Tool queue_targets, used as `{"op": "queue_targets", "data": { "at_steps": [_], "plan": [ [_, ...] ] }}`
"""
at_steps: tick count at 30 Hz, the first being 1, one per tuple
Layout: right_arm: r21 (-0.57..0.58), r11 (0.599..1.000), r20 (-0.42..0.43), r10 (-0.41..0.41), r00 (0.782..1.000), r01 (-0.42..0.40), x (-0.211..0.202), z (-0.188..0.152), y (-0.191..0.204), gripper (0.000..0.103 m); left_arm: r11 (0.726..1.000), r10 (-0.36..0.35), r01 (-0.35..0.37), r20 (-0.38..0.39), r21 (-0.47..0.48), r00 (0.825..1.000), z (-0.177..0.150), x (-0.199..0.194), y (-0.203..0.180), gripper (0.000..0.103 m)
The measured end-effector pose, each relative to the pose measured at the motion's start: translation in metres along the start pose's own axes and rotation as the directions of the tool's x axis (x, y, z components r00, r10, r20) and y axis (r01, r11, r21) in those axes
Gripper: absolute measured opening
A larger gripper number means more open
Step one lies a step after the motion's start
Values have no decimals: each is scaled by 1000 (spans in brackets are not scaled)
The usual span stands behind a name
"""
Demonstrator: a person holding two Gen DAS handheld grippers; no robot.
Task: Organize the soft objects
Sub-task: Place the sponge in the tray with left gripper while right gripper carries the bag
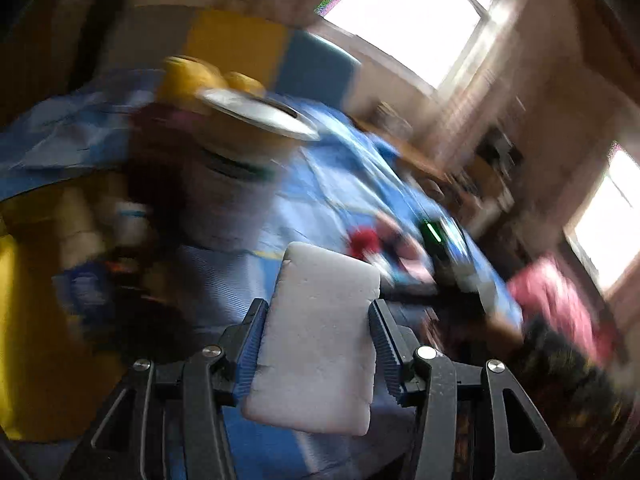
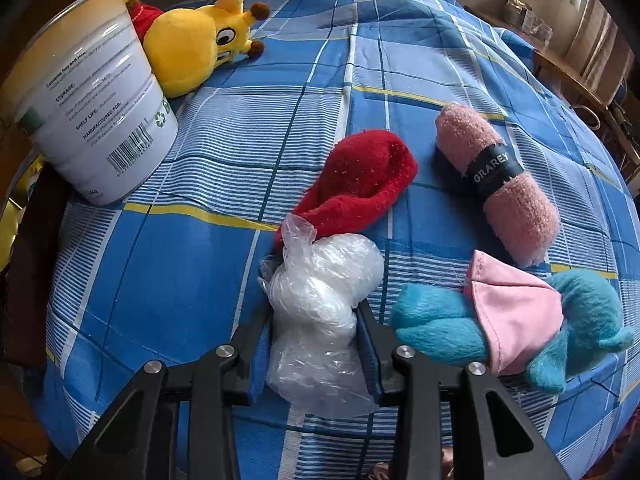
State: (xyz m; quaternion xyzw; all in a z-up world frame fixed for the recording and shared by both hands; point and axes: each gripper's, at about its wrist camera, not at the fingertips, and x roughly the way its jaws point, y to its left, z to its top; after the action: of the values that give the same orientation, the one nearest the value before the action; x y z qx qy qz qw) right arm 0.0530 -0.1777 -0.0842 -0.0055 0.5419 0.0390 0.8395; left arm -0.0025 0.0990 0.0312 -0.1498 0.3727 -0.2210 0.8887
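My left gripper (image 1: pixel 318 312) is shut on a white foam sponge (image 1: pixel 320 336), held in the air in front of the white tin bucket (image 1: pixel 240 184); that view is blurred. My right gripper (image 2: pixel 314 320) is shut on a crumpled clear plastic bag (image 2: pixel 320 312) low over the bed. A red sock (image 2: pixel 360 184), a pink rolled towel (image 2: pixel 500 188) and a blue plush in pink cloth (image 2: pixel 516 316) lie on the blue checked sheet (image 2: pixel 200 264). A yellow plush giraffe (image 2: pixel 196 48) leans against the bucket (image 2: pixel 96 108) at the far left.
The bed's edge drops off at left and front. Yellow and blue cushions (image 1: pixel 248 44) stand behind the bed. A wooden table (image 2: pixel 568 68) and windows (image 1: pixel 408 16) are to the right. A pink cloth (image 1: pixel 556 300) lies beyond the bed.
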Motion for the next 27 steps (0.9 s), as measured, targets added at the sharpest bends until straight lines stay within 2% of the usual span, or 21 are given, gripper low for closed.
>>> {"op": "queue_targets", "data": {
  "at_steps": [4, 8, 10, 13, 15, 17, 19, 21, 24, 27],
  "plan": [
    [-5, 1000, 2, -5, 1000, 5, -1, -1, 1, 38, 974, 128, -117, 46, -196, 991, 20, -26, 69, 53],
    [-11, 1000, 3, -15, 1000, 15, -2, -3, 4, 38, 898, 253, -237, -7, -372, 967, 30, -32, 140, 53],
    [-9, 1000, 2, -28, 1000, 28, -2, -3, 5, 38, 866, 292, -284, -45, -412, 955, 33, -27, 162, 53],
    [-11, 999, 2, -30, 1000, 30, -2, -3, 5, 38, 821, 338, -337, -84, -461, 937, 39, -16, 193, 53],
    [-11, 999, 3, -30, 1000, 30, -2, -3, 5, 38, 800, 357, -355, -93, -484, 930, 44, -8, 209, 53],
    [-13, 999, 3, -31, 1000, 31, -1, -3, 5, 38, 776, 398, -397, -108, -490, 911, 51, 3, 221, 54],
    [-13, 999, 3, -30, 1000, 30, -1, -3, 5, 38, 770, 408, -407, -112, -492, 906, 55, 12, 232, 54],
    [-13, 999, 3, -31, 1000, 31, -1, -3, 5, 38, 759, 434, -441, -134, -479, 891, 59, 22, 243, 55],
    [-12, 999, 3, -31, 1000, 31, -1, -3, 5, 38, 747, 449, -467, -159, -474, 879, 61, 36, 255, 56],
    [-13, 999, 3, -31, 1000, 31, -1, -3, 6, 38, 742, 457, -480, -170, -468, 873, 61, 43, 261, 65]
  ]
}}
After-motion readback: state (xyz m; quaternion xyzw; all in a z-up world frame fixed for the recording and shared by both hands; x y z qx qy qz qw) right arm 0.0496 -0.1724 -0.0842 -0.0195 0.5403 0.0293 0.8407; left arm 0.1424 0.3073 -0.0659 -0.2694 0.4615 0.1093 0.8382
